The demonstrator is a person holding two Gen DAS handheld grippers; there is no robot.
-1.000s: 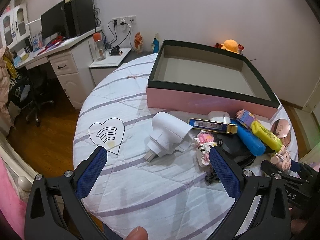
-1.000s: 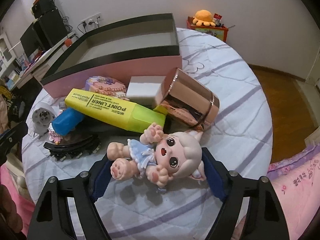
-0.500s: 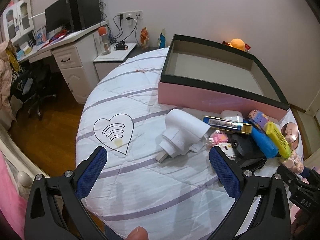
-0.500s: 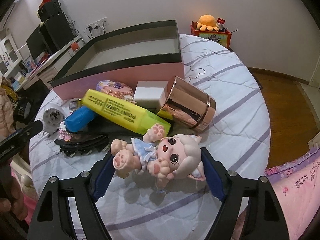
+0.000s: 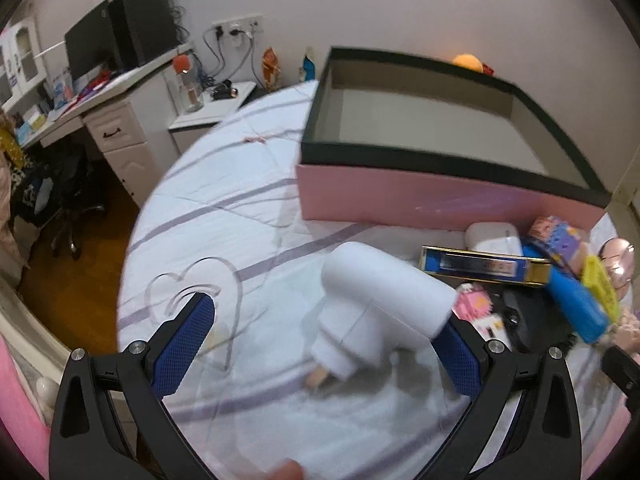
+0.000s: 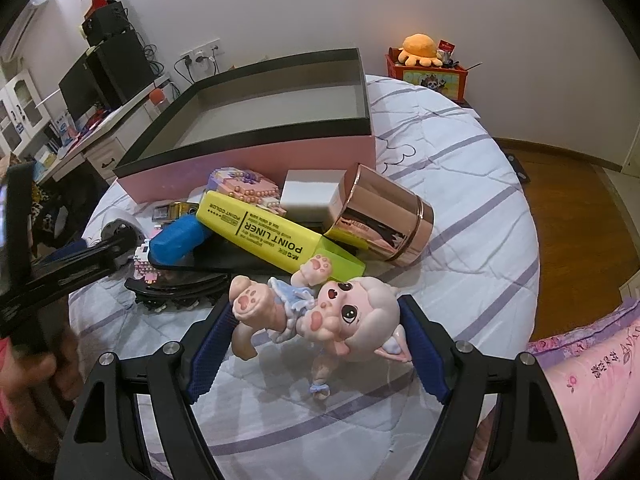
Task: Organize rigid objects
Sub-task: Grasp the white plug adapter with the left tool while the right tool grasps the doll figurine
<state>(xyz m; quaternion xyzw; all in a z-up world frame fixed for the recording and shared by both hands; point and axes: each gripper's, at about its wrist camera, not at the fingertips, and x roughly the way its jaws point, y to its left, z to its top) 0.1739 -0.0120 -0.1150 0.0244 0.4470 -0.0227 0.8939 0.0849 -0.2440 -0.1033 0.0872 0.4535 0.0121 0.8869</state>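
On the quilted bed, the right gripper clamps a pink doll beside the clutter pile, while the left gripper hangs wide open around a white hairdryer.

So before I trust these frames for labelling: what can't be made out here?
- Left wrist view: white hair dryer motion-blurred; its nozzle end hidden behind the left gripper finger.
- Right wrist view: black tray mostly buried under the yellow highlighter.
- Doll: pad contact by right gripper unclear.
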